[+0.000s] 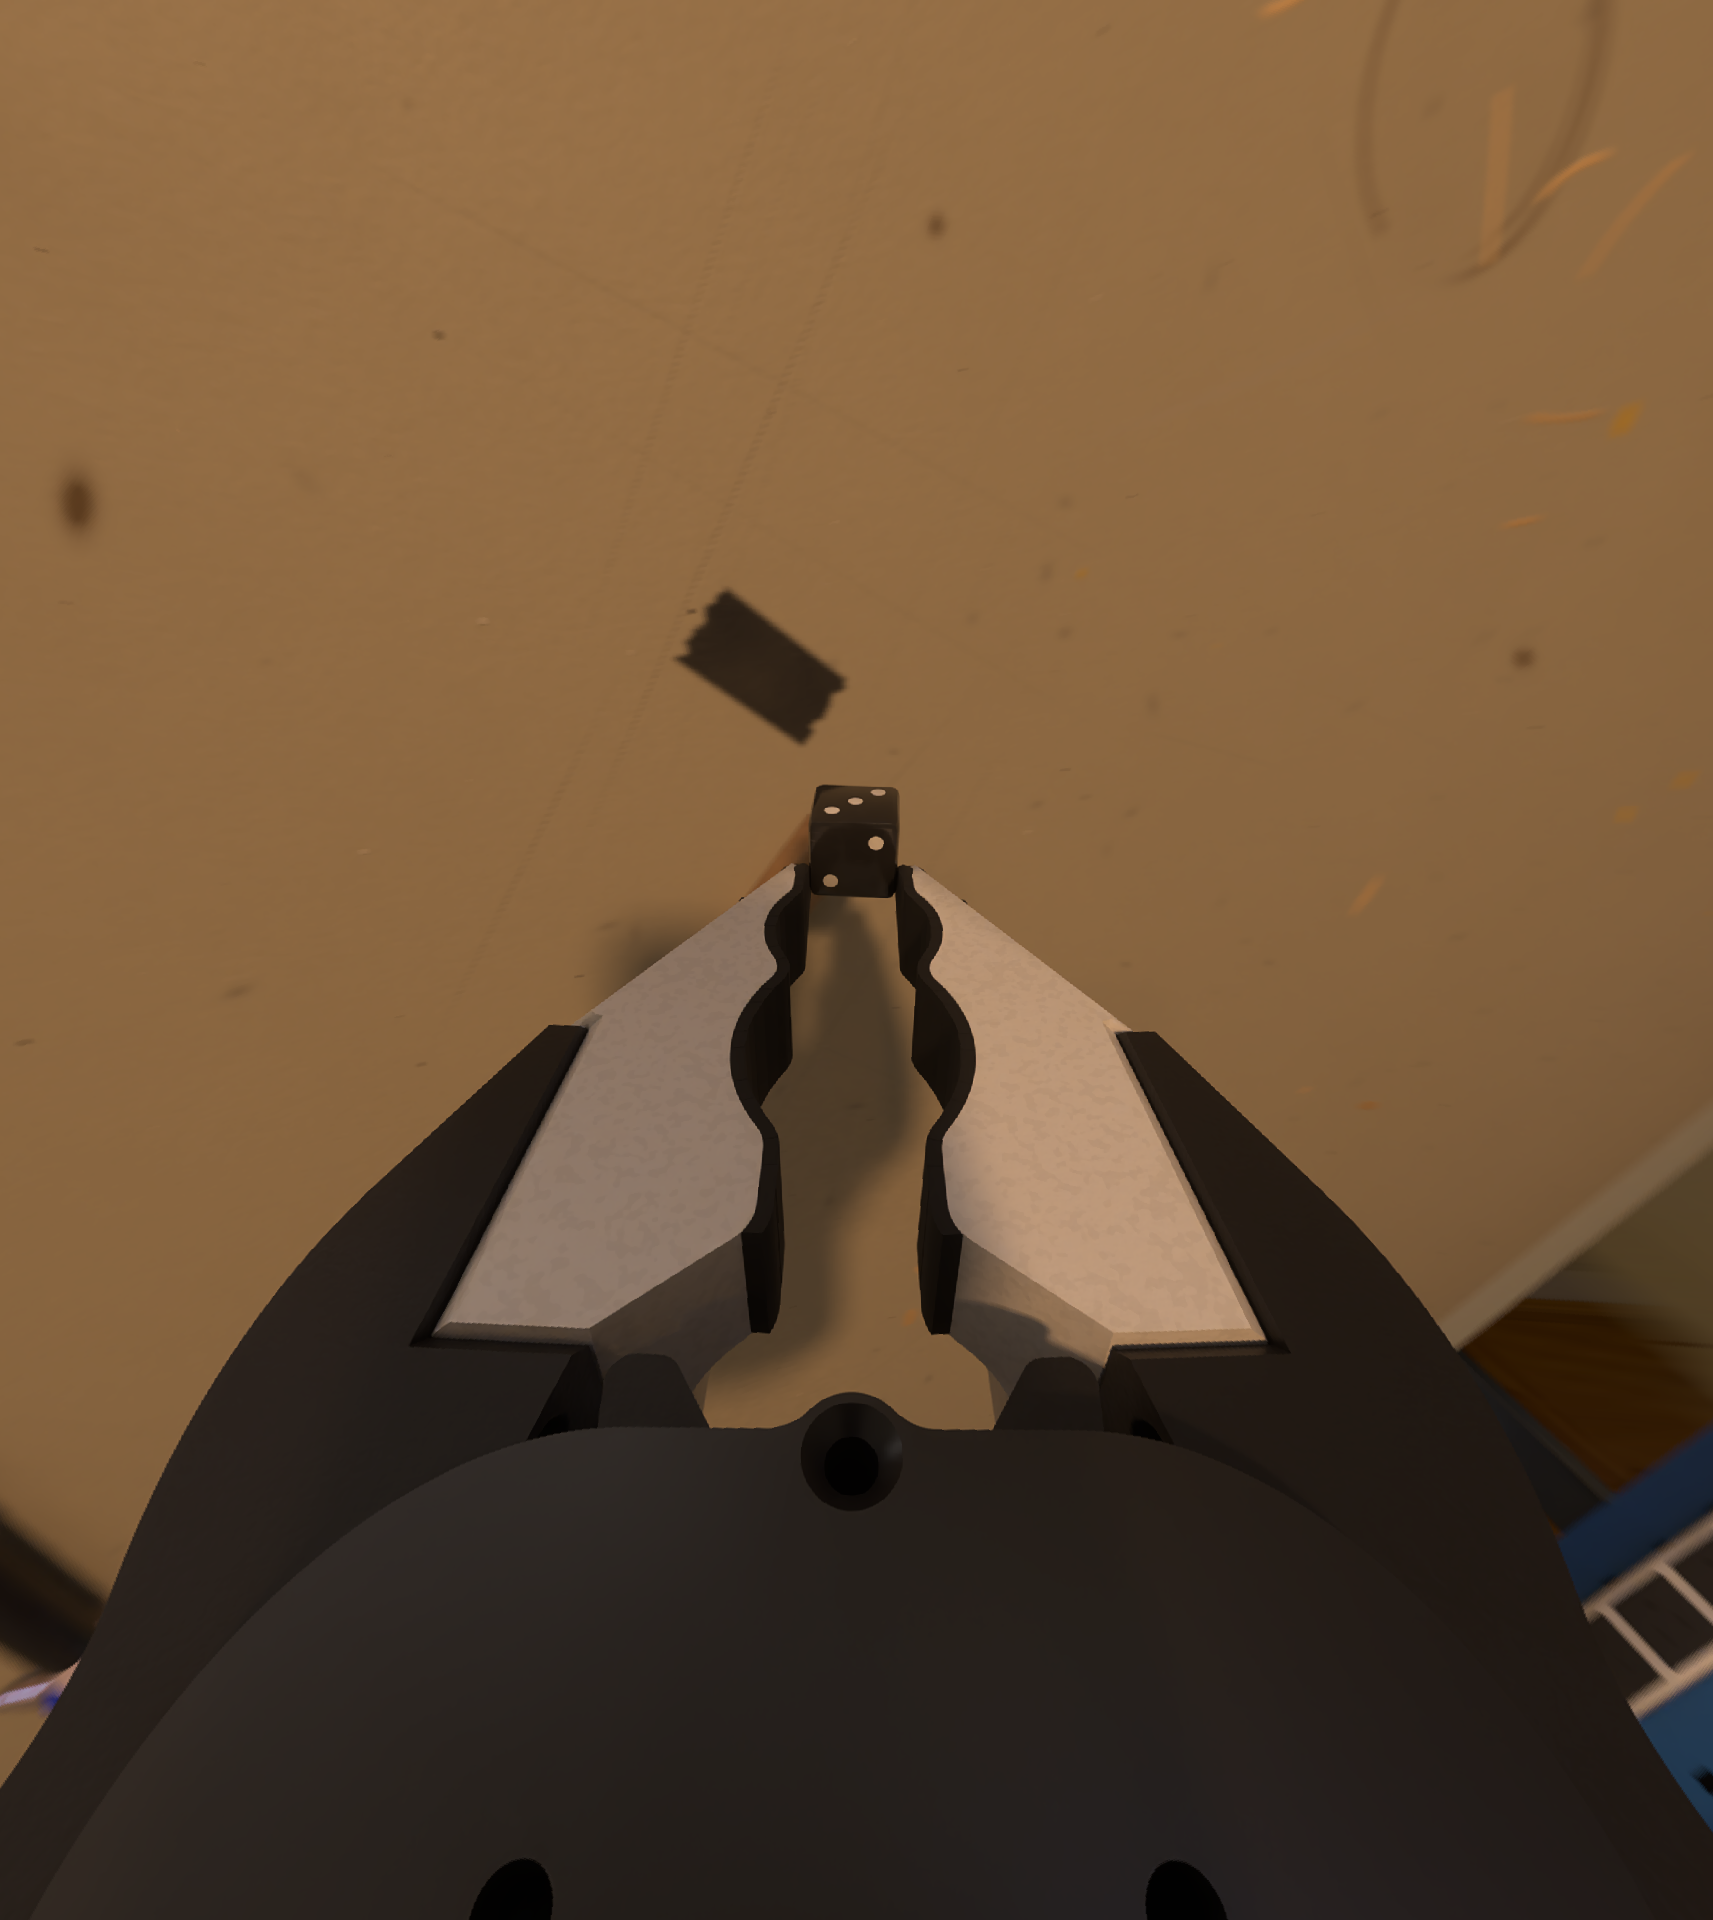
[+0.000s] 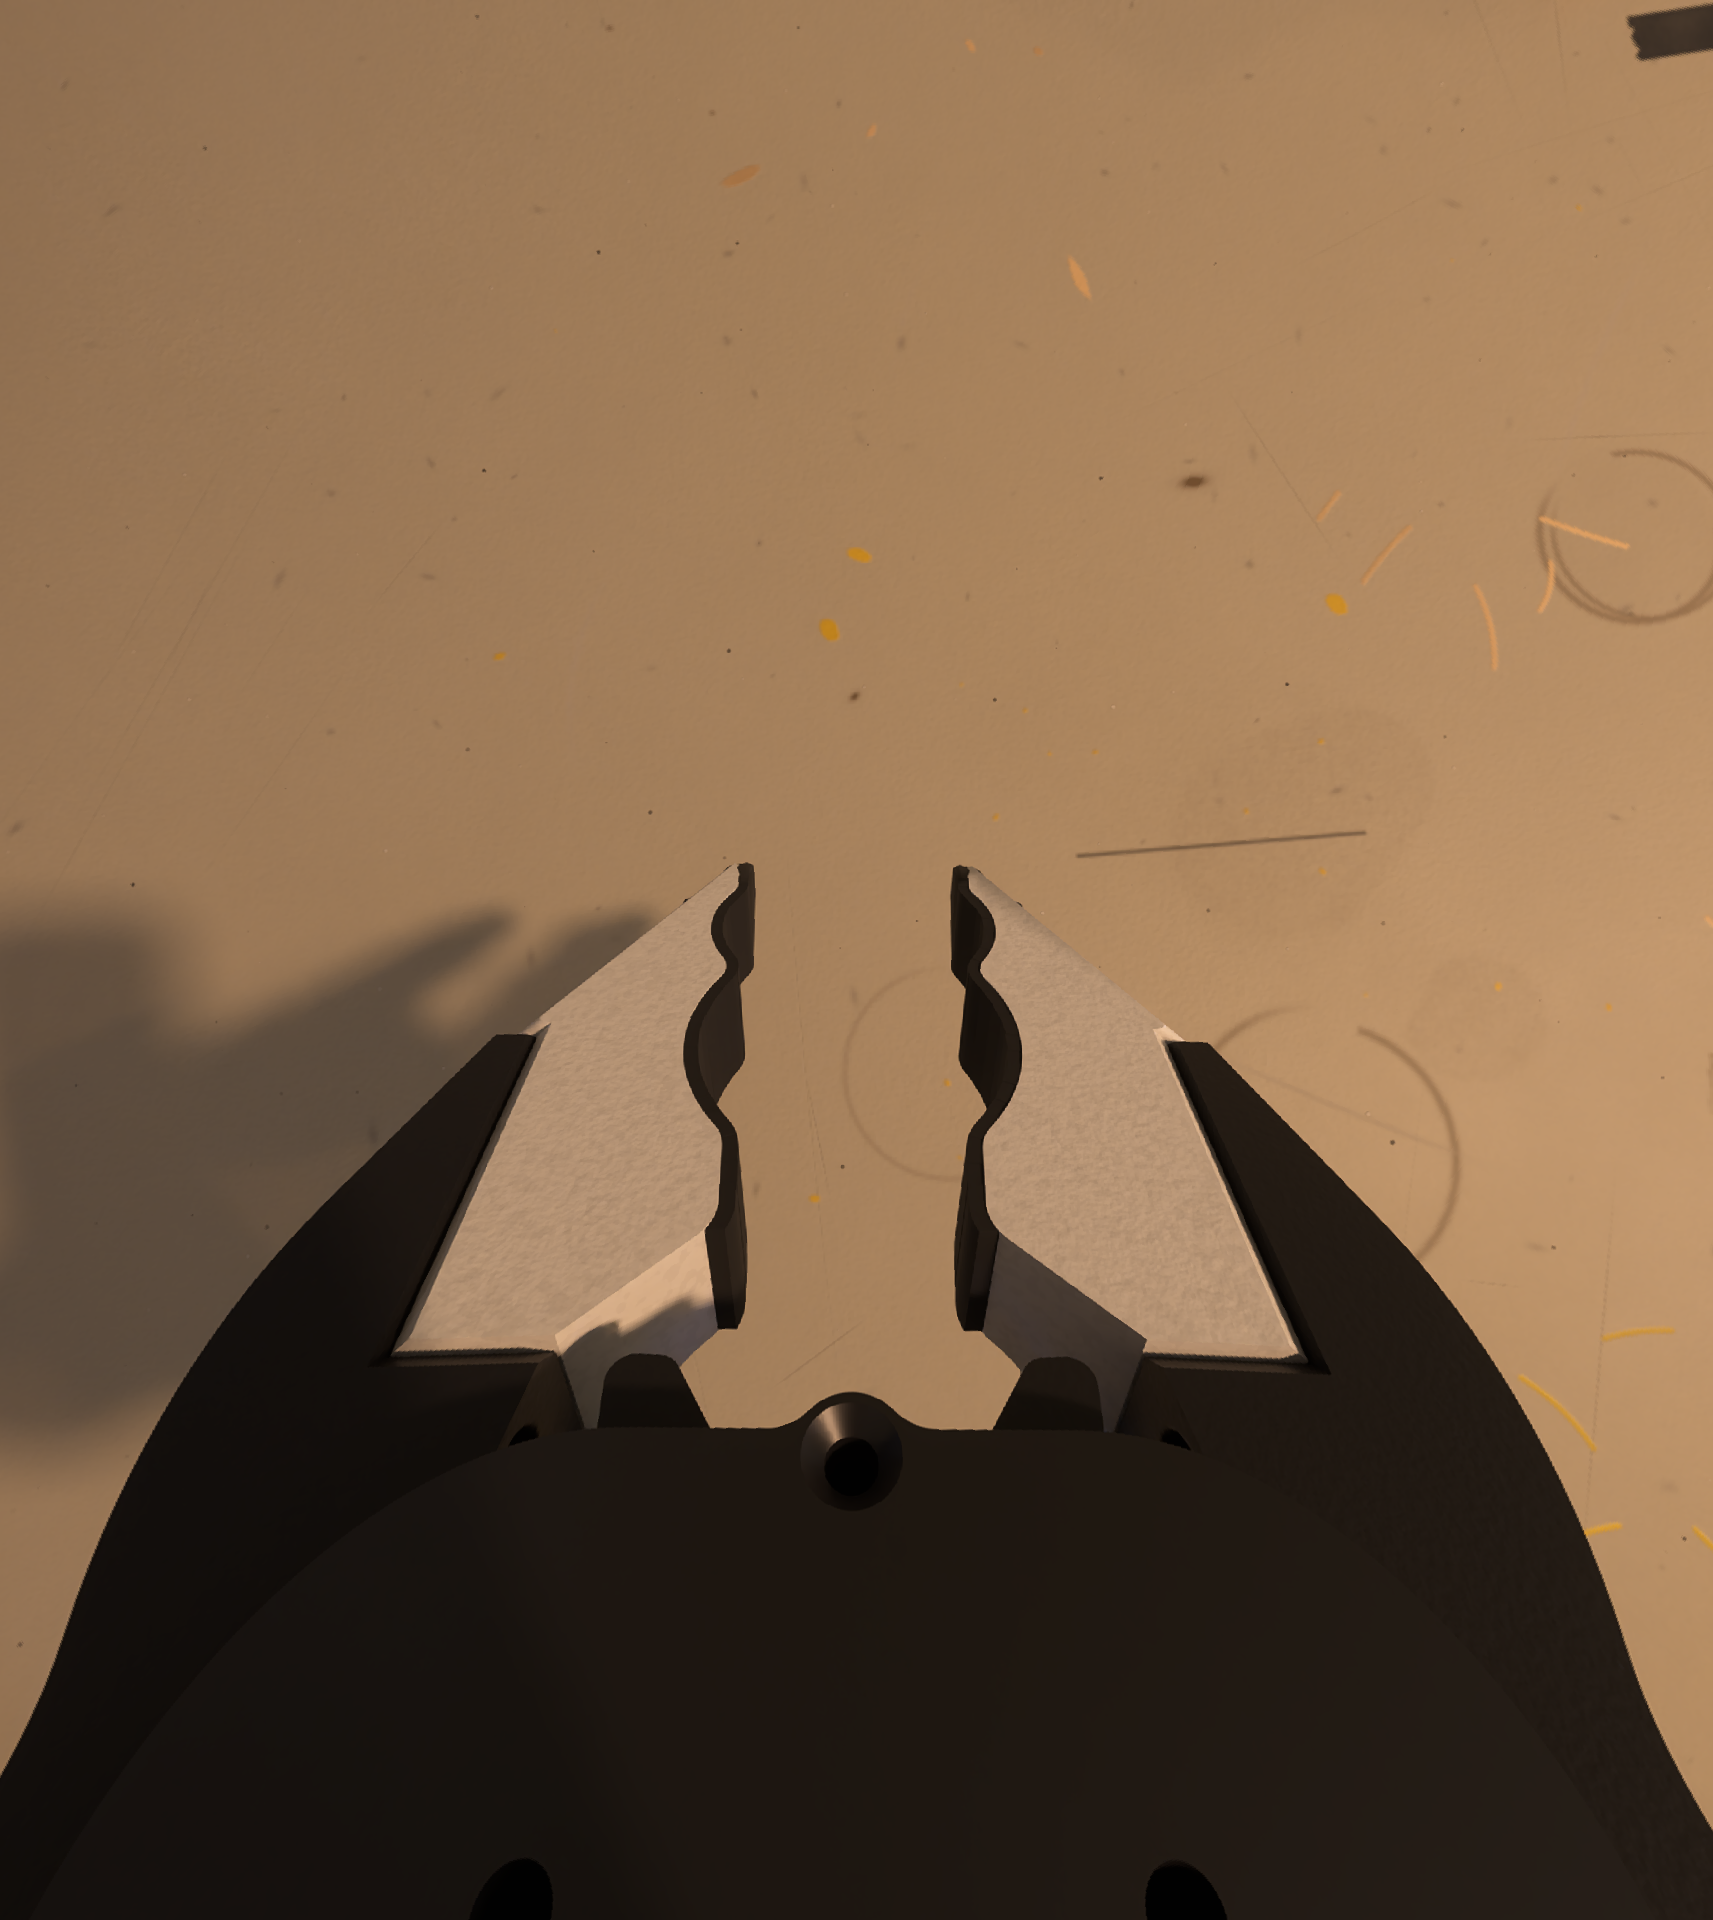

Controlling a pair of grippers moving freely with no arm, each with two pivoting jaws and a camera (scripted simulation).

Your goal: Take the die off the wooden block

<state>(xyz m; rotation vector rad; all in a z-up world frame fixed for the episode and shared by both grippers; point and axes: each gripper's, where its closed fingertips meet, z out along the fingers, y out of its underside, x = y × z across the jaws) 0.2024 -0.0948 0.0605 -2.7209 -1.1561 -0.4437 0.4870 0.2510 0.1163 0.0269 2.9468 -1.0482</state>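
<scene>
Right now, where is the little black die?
In the left wrist view, the die sits pinched at the tips of the left gripper, just below a dark tape strip.

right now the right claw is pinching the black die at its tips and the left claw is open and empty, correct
Not quite: the sides are swapped. The left wrist view shows the left claw pinching the black die at its tips; the right claw is open and empty.

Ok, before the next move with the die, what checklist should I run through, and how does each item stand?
1. Die held at the tips of the left hand-held gripper: ok.
2. Grip depth: not ok, only the die's lower edge sits between the fingertips.
3. Die clear of the wooden block: cannot tell, no block is clearly visible.
4. Tabletop ahead free for a set-down: ok, only a dark tape patch.
5. Right hand-held gripper open, empty, out of the way: ok.
</scene>
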